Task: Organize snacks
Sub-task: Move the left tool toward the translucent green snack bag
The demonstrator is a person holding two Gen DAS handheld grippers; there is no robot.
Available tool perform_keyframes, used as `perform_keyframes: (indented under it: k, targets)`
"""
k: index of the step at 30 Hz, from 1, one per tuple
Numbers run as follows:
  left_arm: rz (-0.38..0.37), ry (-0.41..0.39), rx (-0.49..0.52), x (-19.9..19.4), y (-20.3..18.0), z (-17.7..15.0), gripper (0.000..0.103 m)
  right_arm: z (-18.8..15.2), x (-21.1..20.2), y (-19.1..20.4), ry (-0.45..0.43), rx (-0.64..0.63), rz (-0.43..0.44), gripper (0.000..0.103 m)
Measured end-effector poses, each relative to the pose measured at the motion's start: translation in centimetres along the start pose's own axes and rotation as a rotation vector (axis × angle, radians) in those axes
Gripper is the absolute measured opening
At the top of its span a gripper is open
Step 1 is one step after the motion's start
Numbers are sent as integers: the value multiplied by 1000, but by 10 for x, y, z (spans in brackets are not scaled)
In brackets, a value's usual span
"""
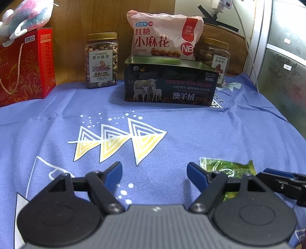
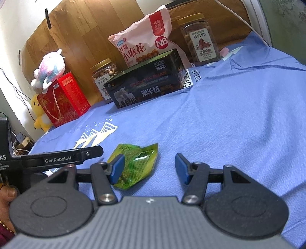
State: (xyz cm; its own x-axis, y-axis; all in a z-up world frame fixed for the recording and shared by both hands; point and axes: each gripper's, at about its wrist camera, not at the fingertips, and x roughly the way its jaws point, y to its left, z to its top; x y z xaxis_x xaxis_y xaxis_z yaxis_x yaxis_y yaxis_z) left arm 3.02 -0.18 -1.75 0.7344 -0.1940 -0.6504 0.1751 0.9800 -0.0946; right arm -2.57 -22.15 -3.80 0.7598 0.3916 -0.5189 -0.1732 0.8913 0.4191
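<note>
Item: green snack packet (image 2: 133,164), lying flat on the blue cloth near the desk's front edge, well short of the open tin (image 2: 147,86). Judged light, thin, crinkly, slippery; best pinched at a sealed edge. Left gripper (image 1: 155,175) and right gripper (image 2: 150,168): jaws apart, empty.

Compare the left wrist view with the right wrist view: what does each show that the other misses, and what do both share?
Only the left wrist view shows the white plug on the wall. Only the right wrist view shows the yellow duck toy and a person's hand. Both show the green packet on the blue cloth, the open tin, pink bag, two jars, red box and both open grippers.
</note>
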Motion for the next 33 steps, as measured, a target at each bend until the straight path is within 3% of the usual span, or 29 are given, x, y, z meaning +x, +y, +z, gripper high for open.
perform_keyframes:
  k: [33]
  targets:
    - [-7, -2, 1, -1, -1, -1, 78, -1, 1, 0, 0, -1, 0, 61]
